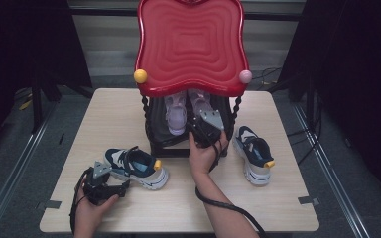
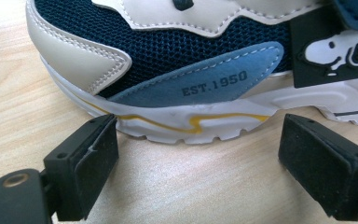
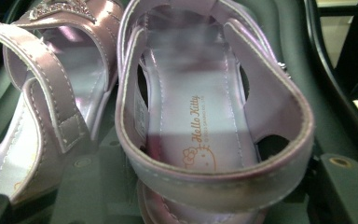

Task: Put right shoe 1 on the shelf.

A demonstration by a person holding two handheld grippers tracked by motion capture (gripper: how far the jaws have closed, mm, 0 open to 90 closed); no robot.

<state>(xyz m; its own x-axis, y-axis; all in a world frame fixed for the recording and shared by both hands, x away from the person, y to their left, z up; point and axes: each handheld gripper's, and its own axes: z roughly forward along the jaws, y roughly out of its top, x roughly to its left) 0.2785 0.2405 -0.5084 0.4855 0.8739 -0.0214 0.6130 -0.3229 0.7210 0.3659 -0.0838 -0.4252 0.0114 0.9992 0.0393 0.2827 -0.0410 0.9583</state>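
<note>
Right tongs (image 1: pixel 206 130) are reaching under the red rack (image 1: pixel 191 47), seemingly clamping the right sandal's (image 3: pixel 205 126) heel strap; left tongs (image 2: pixel 198 158) are idling apart beside the sneaker (image 2: pixel 182 70), so be lifting straight, avoiding the other sandal (image 3: pixel 42 93).

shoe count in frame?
4. One navy sneaker at the table's front left by the left gripper, another navy sneaker at right, two pink sandals under the red rack. More may be hidden there.
</note>
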